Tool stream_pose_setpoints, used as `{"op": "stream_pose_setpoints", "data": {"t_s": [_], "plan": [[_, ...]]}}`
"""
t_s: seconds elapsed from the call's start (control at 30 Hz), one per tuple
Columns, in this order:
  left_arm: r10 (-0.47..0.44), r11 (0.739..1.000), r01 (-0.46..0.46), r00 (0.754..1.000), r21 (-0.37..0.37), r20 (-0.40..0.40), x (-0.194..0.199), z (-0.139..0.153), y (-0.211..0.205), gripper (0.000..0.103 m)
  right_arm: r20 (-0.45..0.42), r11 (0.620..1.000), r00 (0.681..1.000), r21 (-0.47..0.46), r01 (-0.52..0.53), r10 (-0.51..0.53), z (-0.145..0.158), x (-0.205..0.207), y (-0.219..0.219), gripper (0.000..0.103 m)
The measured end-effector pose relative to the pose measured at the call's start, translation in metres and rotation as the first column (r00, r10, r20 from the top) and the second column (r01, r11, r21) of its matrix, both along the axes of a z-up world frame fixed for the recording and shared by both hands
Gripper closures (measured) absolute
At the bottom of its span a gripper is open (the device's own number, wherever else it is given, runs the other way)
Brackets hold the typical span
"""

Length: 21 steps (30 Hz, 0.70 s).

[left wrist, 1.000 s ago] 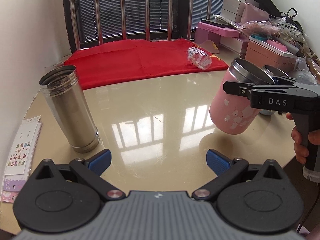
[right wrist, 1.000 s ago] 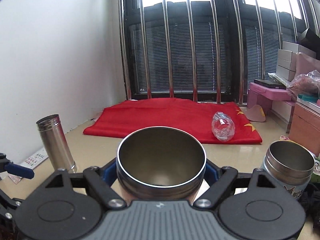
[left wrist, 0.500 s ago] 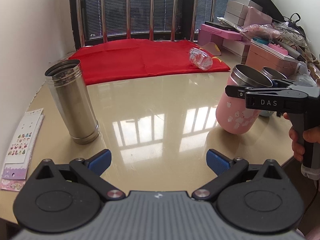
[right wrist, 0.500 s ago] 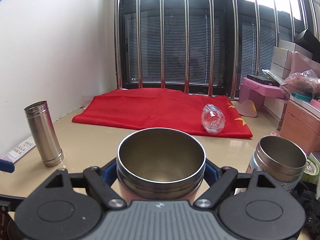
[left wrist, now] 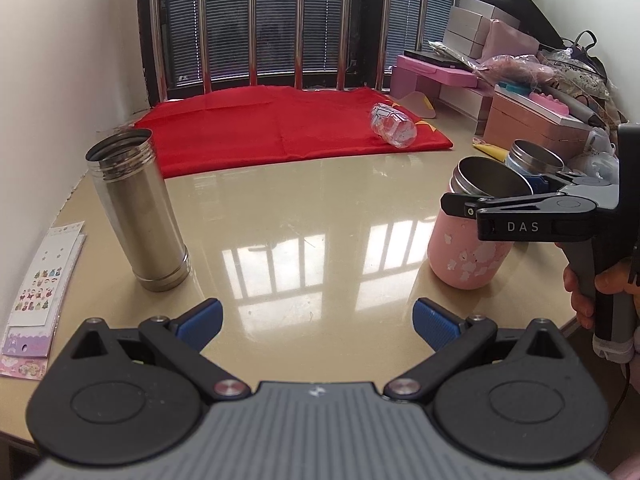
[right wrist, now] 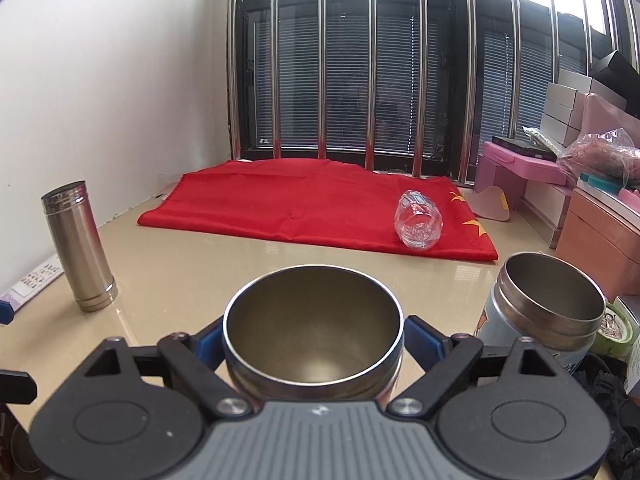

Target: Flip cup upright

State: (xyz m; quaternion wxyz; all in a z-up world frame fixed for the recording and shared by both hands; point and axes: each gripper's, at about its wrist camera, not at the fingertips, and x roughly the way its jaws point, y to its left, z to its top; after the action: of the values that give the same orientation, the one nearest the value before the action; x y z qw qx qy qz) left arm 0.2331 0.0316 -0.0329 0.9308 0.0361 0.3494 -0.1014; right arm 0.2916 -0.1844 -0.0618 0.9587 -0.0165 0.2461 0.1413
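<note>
Left claw hangs spread wide; right claw is clamped about the pink cup.

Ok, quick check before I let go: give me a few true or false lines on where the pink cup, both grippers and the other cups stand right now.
1. The pink cup stands mouth up on the table. True.
2. The right gripper is open, clear of the cup. False: its pads sit against the cup's neck.
3. The left gripper holds the steel flask. False: it is open and empty; the flask stands apart.
4. A clear plastic bottle lies on the red cloth. True.
5. A second steel-rimmed cup stands beside the pink one. True.
</note>
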Motion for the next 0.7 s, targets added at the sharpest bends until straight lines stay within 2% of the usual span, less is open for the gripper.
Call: {"op": "stream_pose_setpoints", "data": {"t_s": [0.13,0.27,0.37,0.6,0.7], "plan": [[0.012,1.000,-0.012,0.999,-0.009,0.037,-0.012,0.010,-0.001,0.000,0.084,1.000,0.996,0.021,0.010,-0.012,0.021,-0.025,-0.004,0.000],[0.042,0.998,-0.038,0.993,-0.045,0.108,-0.036,0.024,-0.002,0.000,0.153,0.999,0.988,0.054,0.000,-0.008,0.045,-0.065,-0.008,0.000],[0.082,0.995,-0.071,0.980,-0.068,0.182,-0.063,0.036,-0.005,0.000,0.195,0.997,0.981,0.072,-0.004,-0.010,0.058,-0.099,-0.013,0.000],[0.143,0.988,-0.115,0.938,-0.106,0.317,-0.144,0.051,-0.014,0.000,0.216,0.994,0.976,0.112,0.015,-0.039,0.064,-0.178,-0.024,0.000],[0.141,0.988,-0.110,0.924,-0.107,0.355,-0.179,0.052,-0.019,0.000,0.213,0.992,0.976,0.127,0.019,-0.045,0.061,-0.211,-0.029,0.000]]}}
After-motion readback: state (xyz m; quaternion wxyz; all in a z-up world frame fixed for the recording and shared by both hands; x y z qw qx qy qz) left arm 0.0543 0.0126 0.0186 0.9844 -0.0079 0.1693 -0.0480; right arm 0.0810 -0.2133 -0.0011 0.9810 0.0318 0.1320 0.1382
